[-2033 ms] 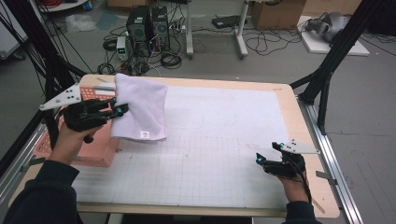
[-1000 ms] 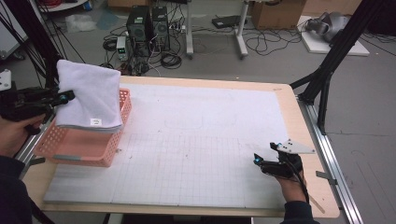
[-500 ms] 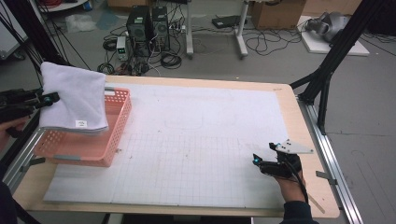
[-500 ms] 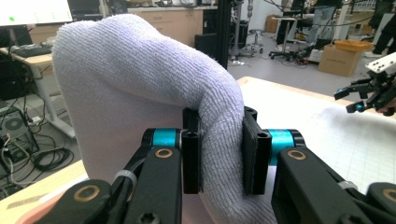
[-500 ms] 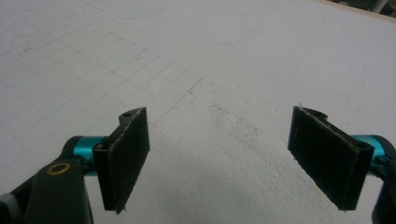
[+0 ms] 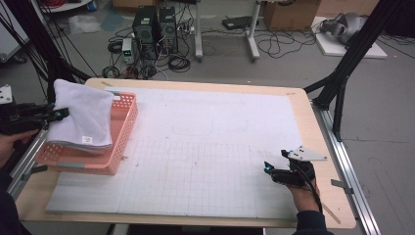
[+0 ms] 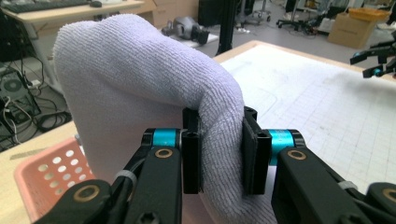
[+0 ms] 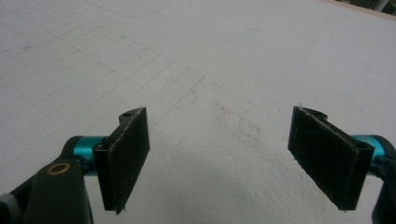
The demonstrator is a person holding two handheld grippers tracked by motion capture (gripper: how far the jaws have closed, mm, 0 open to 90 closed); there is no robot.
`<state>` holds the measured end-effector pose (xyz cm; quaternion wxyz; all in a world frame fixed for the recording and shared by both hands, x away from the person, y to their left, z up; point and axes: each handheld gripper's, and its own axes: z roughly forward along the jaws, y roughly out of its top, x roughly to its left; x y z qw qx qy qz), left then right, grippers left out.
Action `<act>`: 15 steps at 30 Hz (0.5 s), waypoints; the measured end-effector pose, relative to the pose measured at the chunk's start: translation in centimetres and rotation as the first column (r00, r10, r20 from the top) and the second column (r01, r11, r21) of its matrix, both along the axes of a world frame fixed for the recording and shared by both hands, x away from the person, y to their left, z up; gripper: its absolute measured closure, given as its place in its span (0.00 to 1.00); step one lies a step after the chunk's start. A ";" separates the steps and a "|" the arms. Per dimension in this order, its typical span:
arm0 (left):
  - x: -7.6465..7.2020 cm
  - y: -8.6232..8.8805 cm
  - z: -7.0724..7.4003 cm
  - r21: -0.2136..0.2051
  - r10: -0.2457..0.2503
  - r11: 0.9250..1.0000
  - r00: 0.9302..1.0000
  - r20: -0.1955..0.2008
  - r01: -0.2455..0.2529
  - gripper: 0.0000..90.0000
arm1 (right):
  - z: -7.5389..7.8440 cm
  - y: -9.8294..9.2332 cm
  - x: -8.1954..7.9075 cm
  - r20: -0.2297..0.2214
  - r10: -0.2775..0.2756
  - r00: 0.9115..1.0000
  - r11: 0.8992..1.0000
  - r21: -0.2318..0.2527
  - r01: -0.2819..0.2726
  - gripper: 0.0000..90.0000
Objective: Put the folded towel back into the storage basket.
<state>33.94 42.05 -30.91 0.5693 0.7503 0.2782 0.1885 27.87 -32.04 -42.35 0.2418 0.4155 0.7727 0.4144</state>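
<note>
**Left gripper clamped, right gripper wide**

The left gripper (image 6: 57, 114) points level, its jaws pinched on a fold (seen close in the left gripper view). The right gripper (image 6: 268, 167) rests low, jaws spread apart, hand (image 6: 302, 188) behind it.

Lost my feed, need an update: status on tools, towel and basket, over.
Left tool shut on white towel, held over pink basket. Right tool open, empty, low over the mat. Nothing in the way.

Nubby terry-cloth towel (image 7: 140, 88), perforated plastic basket (image 6: 122, 132)
</note>
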 end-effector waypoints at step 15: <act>2.7 -1.8 -2.5 0.011 -0.037 0.999 0.996 -0.083 0.038 0.81 | 0.0 -0.3 -0.1 0.002 -0.003 1.000 1.000 -0.003 0.003 0.22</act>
